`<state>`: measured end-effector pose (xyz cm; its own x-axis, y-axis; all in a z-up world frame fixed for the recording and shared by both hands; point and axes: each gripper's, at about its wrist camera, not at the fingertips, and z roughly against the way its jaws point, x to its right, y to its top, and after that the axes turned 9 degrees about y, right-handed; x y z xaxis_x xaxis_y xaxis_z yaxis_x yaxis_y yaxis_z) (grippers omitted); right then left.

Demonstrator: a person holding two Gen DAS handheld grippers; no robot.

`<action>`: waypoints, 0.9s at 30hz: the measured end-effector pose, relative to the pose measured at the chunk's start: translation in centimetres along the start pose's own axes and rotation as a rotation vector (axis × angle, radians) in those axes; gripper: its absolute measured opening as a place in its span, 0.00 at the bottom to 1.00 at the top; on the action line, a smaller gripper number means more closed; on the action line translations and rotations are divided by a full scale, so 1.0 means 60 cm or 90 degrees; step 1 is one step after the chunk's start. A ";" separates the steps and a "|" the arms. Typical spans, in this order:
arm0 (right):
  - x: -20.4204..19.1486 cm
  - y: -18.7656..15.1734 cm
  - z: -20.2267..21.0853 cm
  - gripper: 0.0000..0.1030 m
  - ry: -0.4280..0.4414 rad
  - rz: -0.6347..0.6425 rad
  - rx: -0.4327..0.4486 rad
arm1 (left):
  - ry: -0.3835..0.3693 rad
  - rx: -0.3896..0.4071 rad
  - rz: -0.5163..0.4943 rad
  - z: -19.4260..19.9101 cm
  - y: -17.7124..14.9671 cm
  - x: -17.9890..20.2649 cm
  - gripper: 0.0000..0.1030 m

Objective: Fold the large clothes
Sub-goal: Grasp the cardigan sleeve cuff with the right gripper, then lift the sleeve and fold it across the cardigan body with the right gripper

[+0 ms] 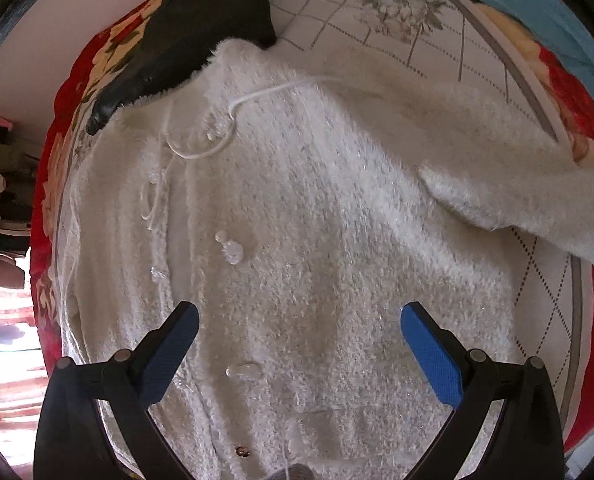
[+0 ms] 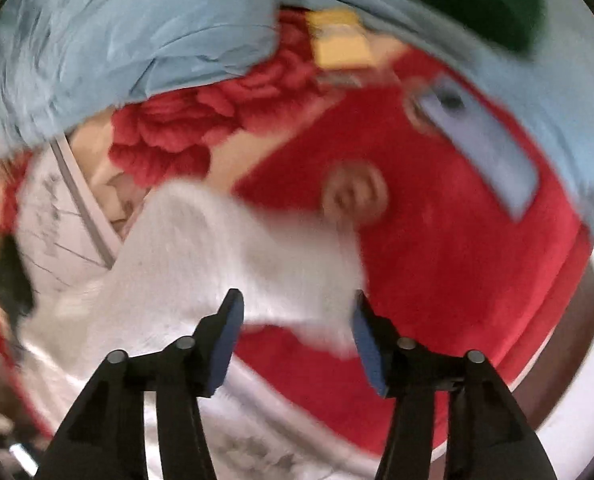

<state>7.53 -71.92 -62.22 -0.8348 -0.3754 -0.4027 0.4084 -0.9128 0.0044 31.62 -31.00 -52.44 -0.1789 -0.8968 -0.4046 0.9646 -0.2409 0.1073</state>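
A fluffy white cardigan [image 1: 305, 216] is spread on the red floral blanket [image 1: 585, 128].

The left hand-held gripper [image 1: 300, 326] is held wide above the cardigan's body, gripping nothing. The right hand-held gripper [image 2: 299, 322] is parted over the cardigan's sleeve [image 2: 233, 248], unclamped.

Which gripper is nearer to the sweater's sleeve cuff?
Right. The right gripper hovers directly over the cuff, open around it but not pinching. The left gripper hangs open above the sweater body, well away from that sleeve end.
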 end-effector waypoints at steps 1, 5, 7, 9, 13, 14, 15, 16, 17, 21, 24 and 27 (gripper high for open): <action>0.019 -0.016 -0.002 0.60 0.033 -0.035 -0.010 | 0.000 -0.007 -0.003 -0.007 0.000 0.003 1.00; 0.105 -0.037 -0.056 0.62 0.095 -0.159 -0.017 | 0.004 -0.025 -0.012 -0.020 0.003 0.018 1.00; 0.131 -0.020 -0.092 0.62 0.129 -0.206 0.004 | 0.009 -0.019 -0.016 -0.019 0.009 0.024 1.00; 0.139 0.000 -0.129 0.62 0.217 -0.252 0.010 | 0.010 -0.013 -0.017 -0.016 0.013 0.027 1.00; 0.111 0.019 -0.141 0.12 0.228 -0.252 0.078 | 0.016 -0.013 -0.029 -0.016 0.020 0.039 1.00; 0.100 0.018 -0.127 0.13 0.216 -0.240 0.096 | 0.018 -0.012 -0.031 -0.015 0.021 0.041 1.00; 0.092 0.015 -0.108 0.13 0.205 -0.228 0.118 | 0.019 -0.009 -0.032 -0.013 0.021 0.041 1.00; 0.082 0.008 -0.074 0.13 0.184 -0.203 0.152 | 0.017 -0.006 -0.031 -0.010 0.020 0.041 1.00; 0.076 -0.002 -0.042 0.13 0.155 -0.179 0.181 | 0.016 -0.005 -0.031 -0.008 0.020 0.042 1.00; 0.113 -0.029 -0.055 0.21 0.084 -0.208 0.085 | 0.006 -0.010 -0.029 -0.009 0.015 0.049 1.00; 0.161 -0.059 -0.110 0.46 0.180 -0.296 0.024 | 0.000 -0.026 -0.030 -0.017 0.012 0.055 1.00; 0.171 -0.070 -0.148 0.57 0.272 -0.331 0.030 | 0.008 -0.020 -0.030 -0.020 0.010 0.055 1.00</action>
<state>0.55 -70.48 -74.49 -0.6948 0.2019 -0.6903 -0.0312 -0.9673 -0.2516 31.85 -33.67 -54.78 -0.2221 -0.8801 -0.4196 0.9608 -0.2708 0.0594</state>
